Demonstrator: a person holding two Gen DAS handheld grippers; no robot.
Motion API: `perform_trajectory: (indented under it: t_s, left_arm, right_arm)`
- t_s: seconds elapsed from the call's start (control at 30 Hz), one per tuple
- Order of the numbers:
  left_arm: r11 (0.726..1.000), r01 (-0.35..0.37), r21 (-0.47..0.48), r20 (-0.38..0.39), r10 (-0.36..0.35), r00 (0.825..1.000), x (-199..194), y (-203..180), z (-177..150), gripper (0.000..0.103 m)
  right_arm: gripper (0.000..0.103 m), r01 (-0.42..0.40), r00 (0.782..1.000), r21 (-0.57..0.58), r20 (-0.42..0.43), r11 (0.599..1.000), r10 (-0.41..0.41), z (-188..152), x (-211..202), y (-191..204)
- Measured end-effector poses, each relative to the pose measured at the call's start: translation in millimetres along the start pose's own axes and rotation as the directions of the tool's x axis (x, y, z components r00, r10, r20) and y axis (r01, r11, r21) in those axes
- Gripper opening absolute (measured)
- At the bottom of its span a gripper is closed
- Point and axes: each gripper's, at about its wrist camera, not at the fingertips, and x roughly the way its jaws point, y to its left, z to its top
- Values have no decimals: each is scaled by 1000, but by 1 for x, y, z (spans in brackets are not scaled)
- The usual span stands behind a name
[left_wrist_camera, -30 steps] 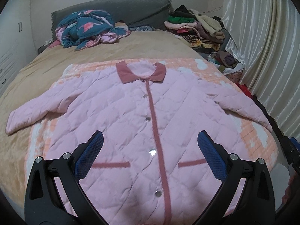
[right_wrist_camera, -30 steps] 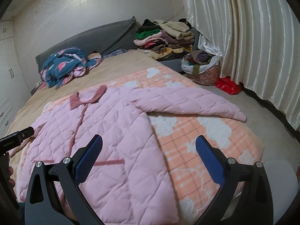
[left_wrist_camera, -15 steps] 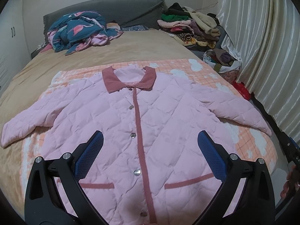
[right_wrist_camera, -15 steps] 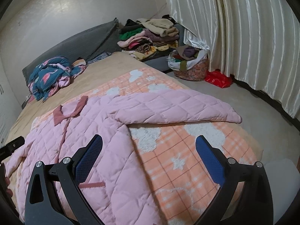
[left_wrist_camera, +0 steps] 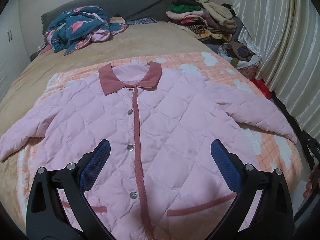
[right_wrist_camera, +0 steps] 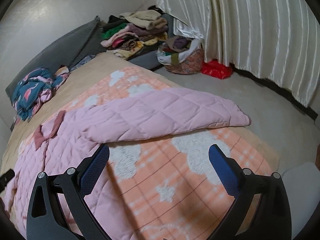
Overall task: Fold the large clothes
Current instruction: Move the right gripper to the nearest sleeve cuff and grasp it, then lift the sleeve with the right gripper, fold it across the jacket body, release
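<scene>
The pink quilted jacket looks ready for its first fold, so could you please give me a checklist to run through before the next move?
1. Pink quilted jacket lies flat, front up, buttoned: ok.
2. Both sleeves spread out; the right sleeve rests on the orange blanket: ok.
3. Left gripper open and holding nothing: ok.
4. Right gripper open and holding nothing: ok.
5. Nothing lying on top of the jacket: ok.
6. Jacket hem flat at the near edge: cannot tell, it is cut off behind the left gripper.
</scene>
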Motion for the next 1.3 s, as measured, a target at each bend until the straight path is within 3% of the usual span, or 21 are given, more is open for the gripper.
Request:
perform_trajectory:
  t_s: [0.33,0.73,0.87,0.93,0.97,1.0,1.03,1.13,1.17,1.3]
  left_arm:
    - [1000,-4,25,-47,6,999,35,-12,-2,94]
    - [999,-40,6,-80,41,996,67,12,1,94]
    - [997,-76,-18,-81,74,994,75,33,3,94]
    - [996,-88,-33,-86,84,993,78,44,4,94]
    - [995,-90,-50,-89,86,992,79,52,6,94]
    - [994,-93,-60,-88,88,992,80,58,6,94]
    - [993,-98,-70,-84,92,992,80,65,7,94]
    - [989,-105,-103,-84,96,992,80,85,9,94]
    - [988,-109,-113,-81,101,992,80,92,9,94]
    - [981,-124,-151,-79,113,990,80,115,12,94]
  right_arm:
    - [99,48,994,170,-101,984,-31,17,67,-48]
    - [99,67,985,502,-173,863,24,26,139,-119]
    - [98,37,991,570,-125,821,43,28,150,-132]
    - [83,45,993,596,-114,802,29,31,153,-140]
    - [64,55,993,611,-117,790,20,32,155,-145]
    - [52,46,993,611,-115,790,31,34,157,-148]
    - [50,45,993,600,-113,799,29,36,156,-148]
    - [21,29,998,504,-66,863,6,50,144,-130]
    - [20,37,999,449,-38,893,-22,59,135,-117]
    - [16,16,998,335,56,942,-37,82,108,-85]
